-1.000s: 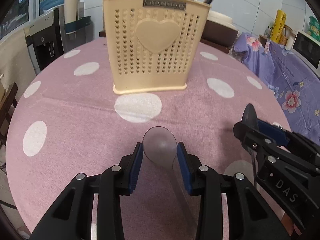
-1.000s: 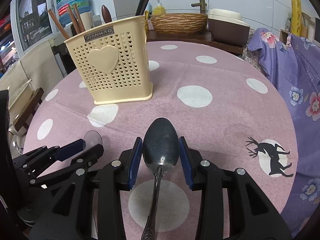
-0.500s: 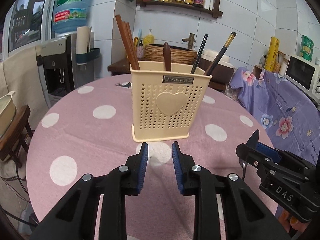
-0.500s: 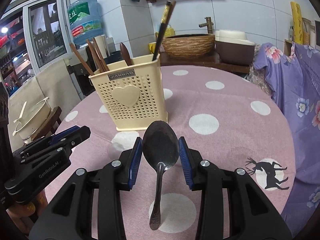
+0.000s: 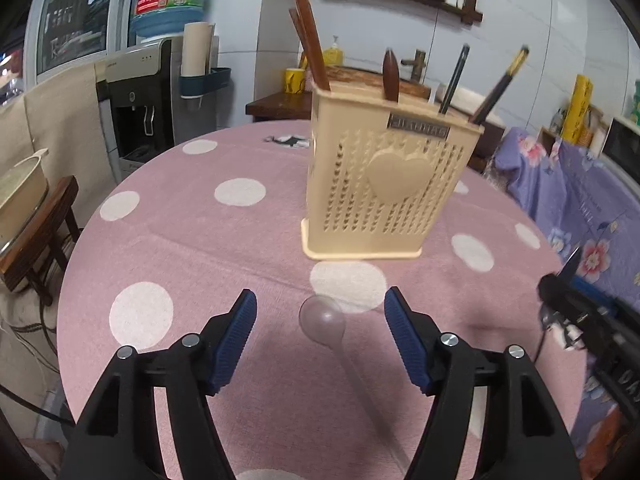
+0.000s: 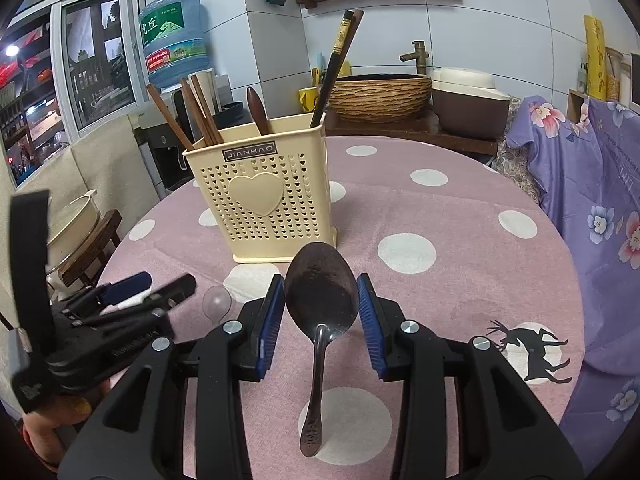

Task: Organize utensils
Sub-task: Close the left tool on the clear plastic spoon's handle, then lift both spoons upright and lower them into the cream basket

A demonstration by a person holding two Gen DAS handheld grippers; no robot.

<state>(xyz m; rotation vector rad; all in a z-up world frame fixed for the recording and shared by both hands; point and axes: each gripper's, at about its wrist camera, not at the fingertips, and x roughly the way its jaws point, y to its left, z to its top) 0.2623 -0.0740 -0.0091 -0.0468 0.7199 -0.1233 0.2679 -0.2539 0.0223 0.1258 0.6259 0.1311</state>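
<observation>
R gripper [image 6: 321, 312] w/ oval steel spoon [image 6: 320, 285] (dull)

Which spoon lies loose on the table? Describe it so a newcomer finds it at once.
Start at the cream utensil holder with the raised heart on the pink dotted tablecloth. In front of it, between the open left tool's fingers, lies a clear plastic spoon. Unlike the metal spoon in the right tool, it is see-through.
</observation>
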